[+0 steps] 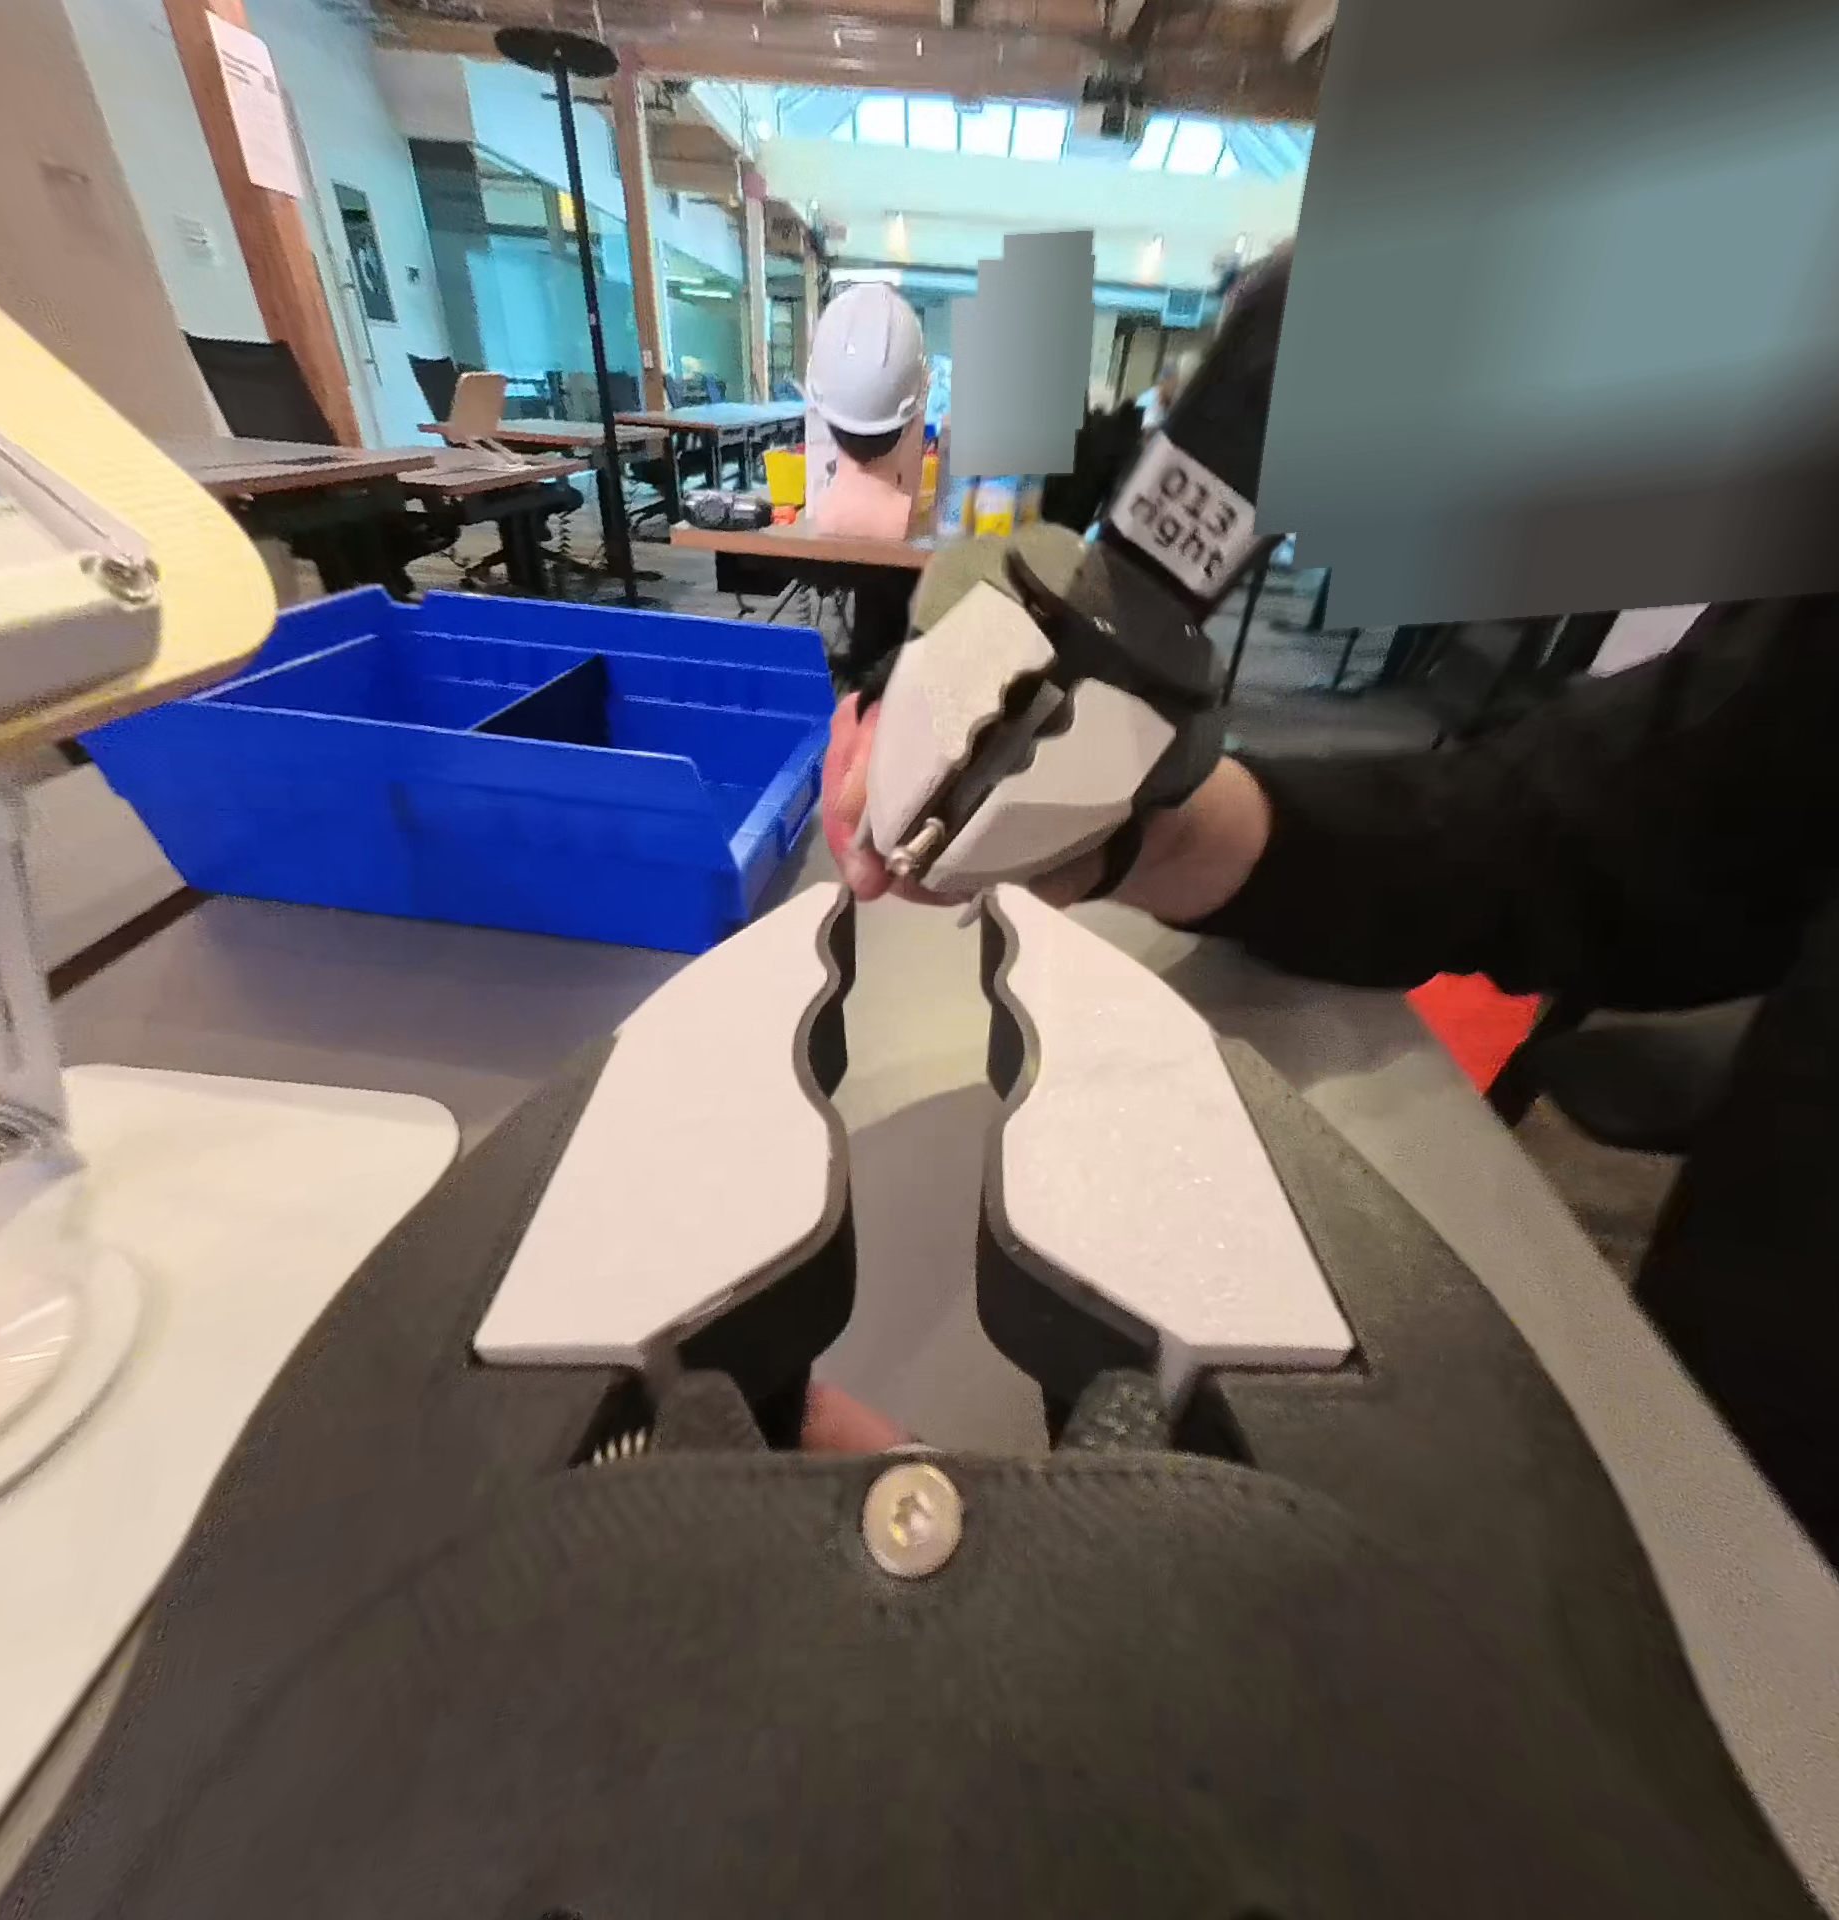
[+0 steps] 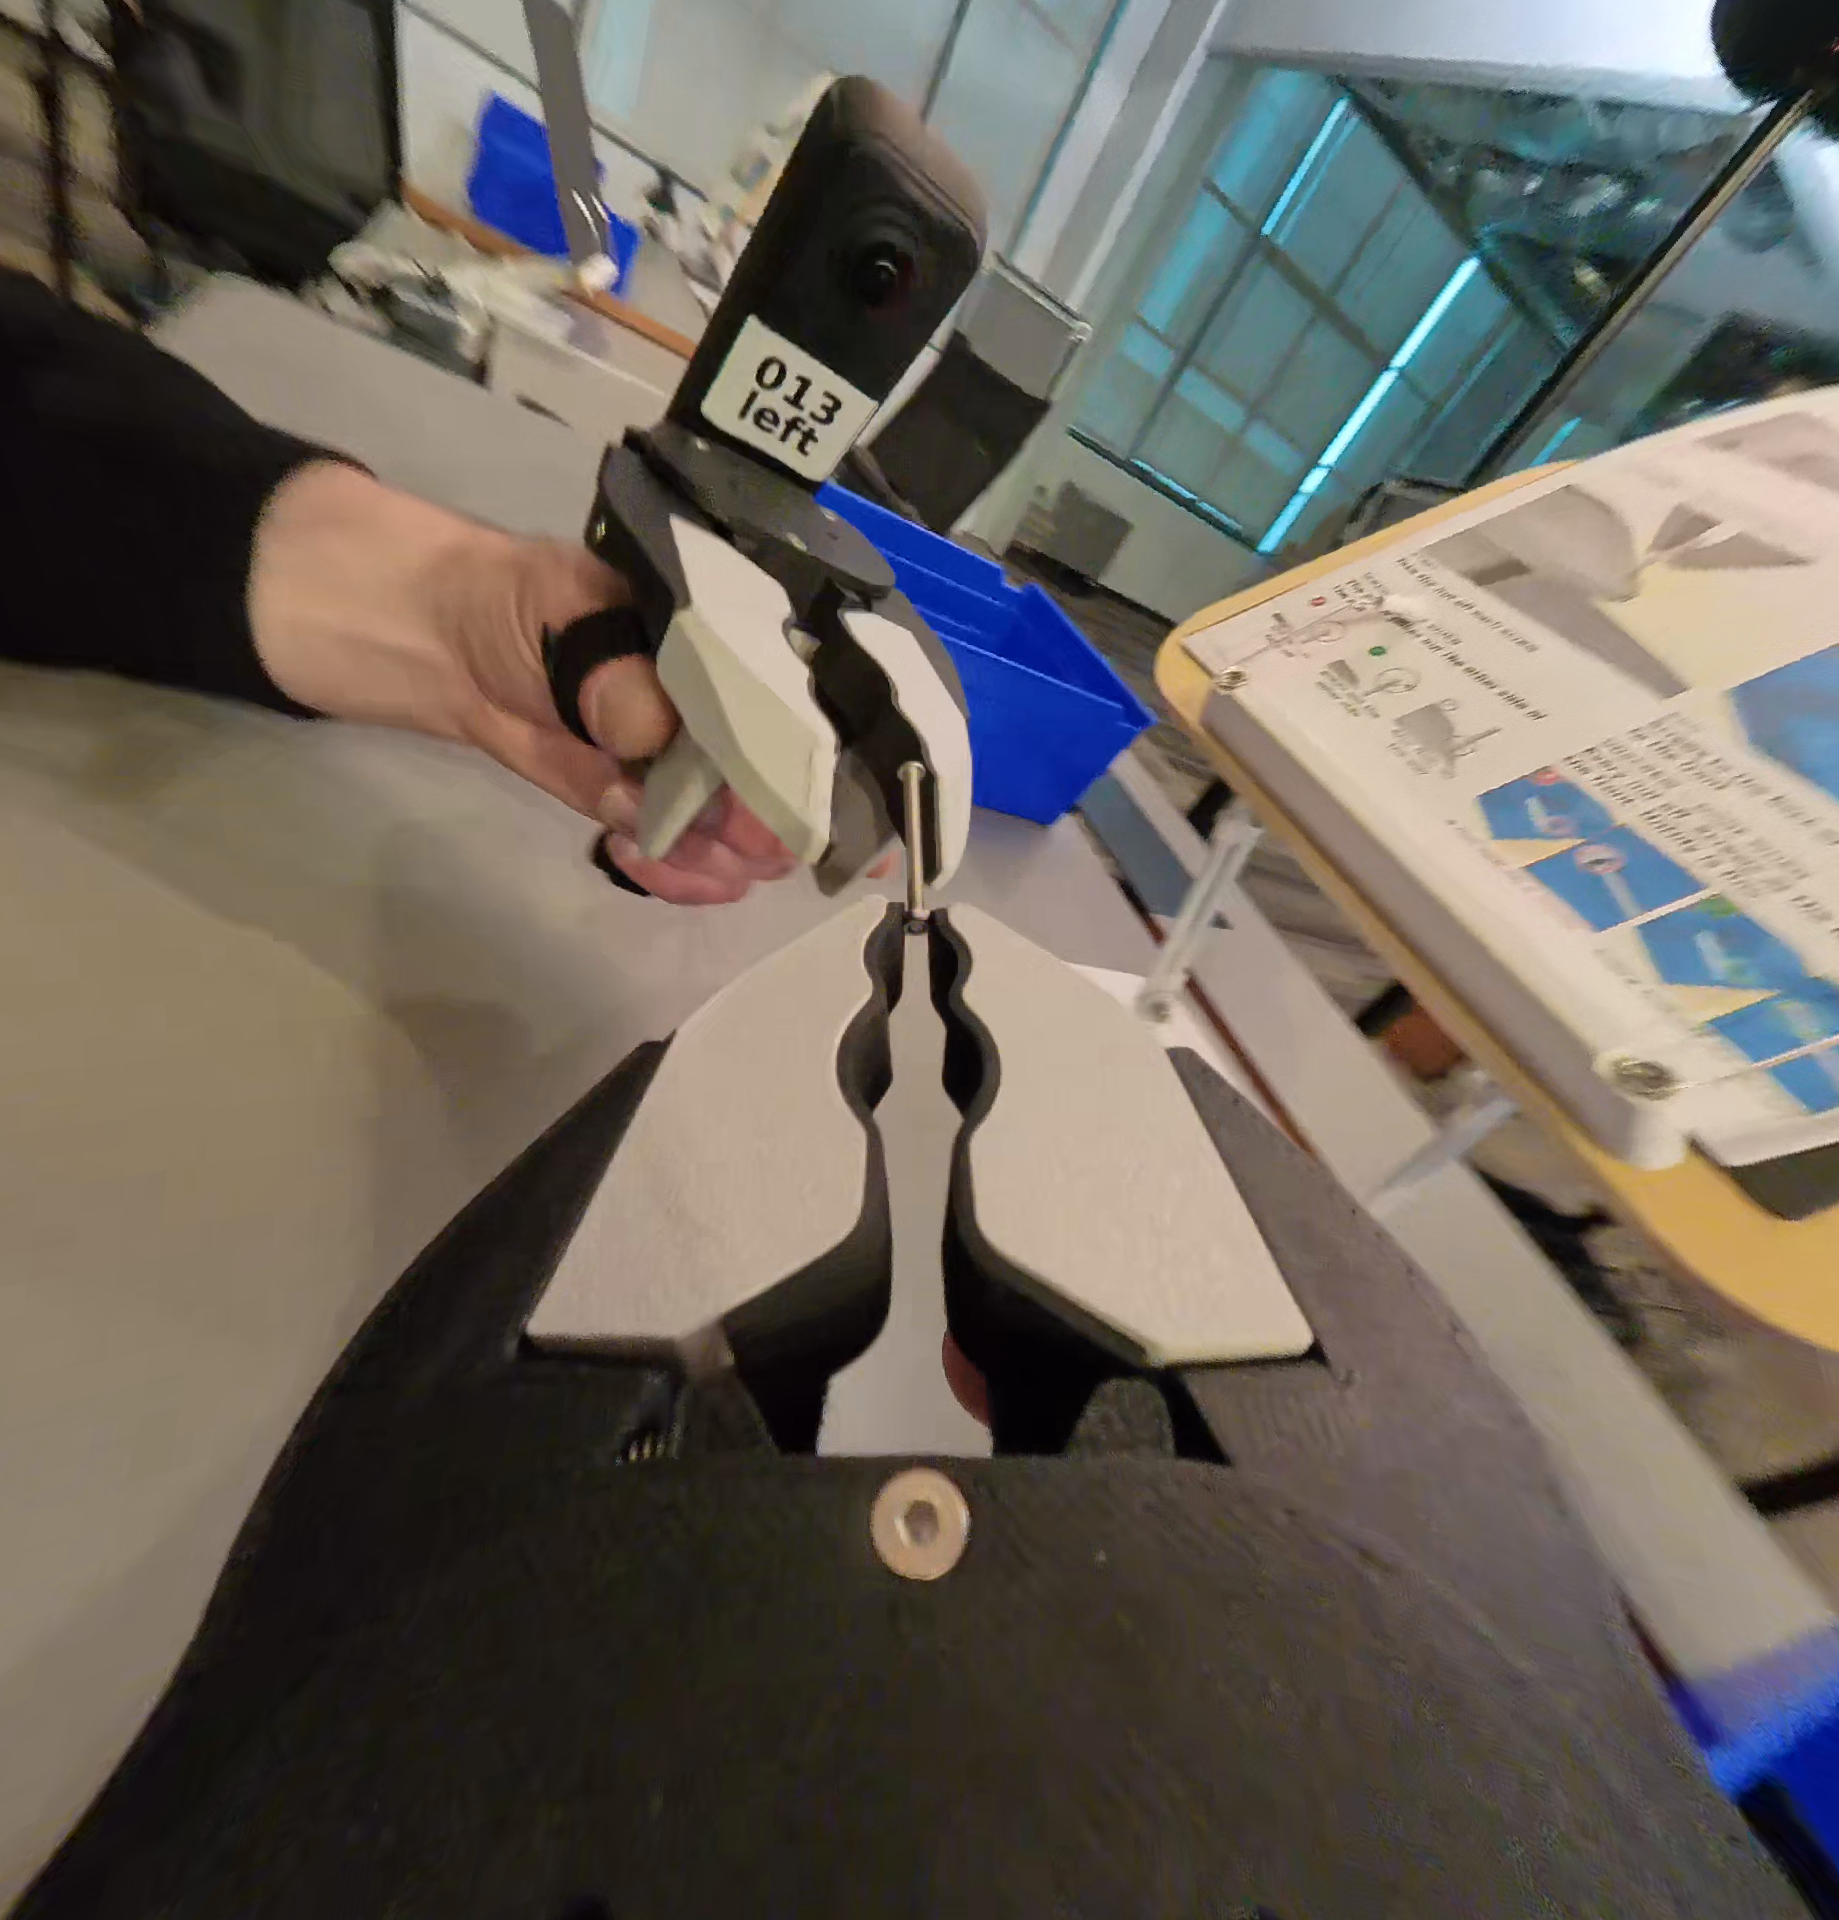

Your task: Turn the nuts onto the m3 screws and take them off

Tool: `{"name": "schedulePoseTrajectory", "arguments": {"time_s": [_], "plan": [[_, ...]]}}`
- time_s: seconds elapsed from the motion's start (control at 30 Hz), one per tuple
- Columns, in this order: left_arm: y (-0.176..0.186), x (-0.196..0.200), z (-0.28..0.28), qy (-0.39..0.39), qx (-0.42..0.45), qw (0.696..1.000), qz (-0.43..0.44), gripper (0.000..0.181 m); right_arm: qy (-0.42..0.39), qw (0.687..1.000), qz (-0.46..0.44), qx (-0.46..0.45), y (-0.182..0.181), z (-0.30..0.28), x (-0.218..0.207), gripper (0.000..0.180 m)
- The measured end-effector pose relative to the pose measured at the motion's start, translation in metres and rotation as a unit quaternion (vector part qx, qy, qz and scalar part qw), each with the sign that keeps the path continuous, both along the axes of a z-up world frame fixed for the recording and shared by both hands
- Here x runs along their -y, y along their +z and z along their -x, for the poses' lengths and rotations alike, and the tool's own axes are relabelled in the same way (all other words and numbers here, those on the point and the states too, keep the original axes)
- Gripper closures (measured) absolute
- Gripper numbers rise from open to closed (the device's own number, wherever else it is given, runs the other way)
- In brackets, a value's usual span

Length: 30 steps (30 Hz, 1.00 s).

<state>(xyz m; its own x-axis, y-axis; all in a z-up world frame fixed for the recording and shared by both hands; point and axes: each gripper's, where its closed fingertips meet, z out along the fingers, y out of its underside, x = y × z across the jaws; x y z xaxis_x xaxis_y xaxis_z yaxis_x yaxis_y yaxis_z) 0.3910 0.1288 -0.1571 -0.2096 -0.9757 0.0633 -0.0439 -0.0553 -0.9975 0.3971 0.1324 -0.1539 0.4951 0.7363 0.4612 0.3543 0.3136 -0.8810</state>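
My right gripper (image 2: 917, 914) is shut on the lower end of a thin metal screw (image 2: 911, 831), which sticks straight out past its tips with the head at the far end. The left wrist view shows this gripper (image 1: 920, 868) farther off, held in a hand, with the screw (image 1: 917, 844) poking from its tips. My left gripper (image 1: 917, 902) is open and empty, its tips just short of the screw's head. It also shows in the right wrist view (image 2: 873, 831), right behind the screw. I cannot make out a nut.
A blue divided bin (image 1: 458, 790) stands on the grey table (image 1: 323, 987) behind the grippers and shows in the right wrist view (image 2: 1019, 675) too. An instruction board (image 2: 1517, 790) on a clear stand with a white base (image 1: 219, 1195) sits beside them.
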Motion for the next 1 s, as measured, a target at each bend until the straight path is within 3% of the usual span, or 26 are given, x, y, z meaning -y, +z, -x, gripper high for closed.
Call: {"name": "schedulePoseTrajectory", "arguments": {"time_s": [0.2,0.37,0.73,0.87,1.0], "plan": [[0.001,0.003,-0.003,0.028,0.014,0.997,-0.074,0.159,0.084,0.988,0.107,-0.072,-0.006,0.004,0.009,0.175],[0.003,0.008,-0.001,0.016,0.021,0.996,-0.091,0.176,0.113,0.978,0.142,-0.099,-0.006,0.005,0.013,0.175],[0.004,0.013,0.000,-0.006,0.022,0.997,-0.075,0.178,0.117,0.977,0.147,-0.101,-0.006,0.005,0.013,0.175],[0.005,0.013,-0.001,-0.001,0.026,0.996,-0.083,0.166,0.120,0.975,0.151,-0.107,-0.005,0.005,0.014,0.175],[0.005,0.015,-0.002,0.001,0.027,0.995,-0.094,0.177,0.126,0.974,0.156,-0.107,-0.006,0.005,0.015,0.175]]}}
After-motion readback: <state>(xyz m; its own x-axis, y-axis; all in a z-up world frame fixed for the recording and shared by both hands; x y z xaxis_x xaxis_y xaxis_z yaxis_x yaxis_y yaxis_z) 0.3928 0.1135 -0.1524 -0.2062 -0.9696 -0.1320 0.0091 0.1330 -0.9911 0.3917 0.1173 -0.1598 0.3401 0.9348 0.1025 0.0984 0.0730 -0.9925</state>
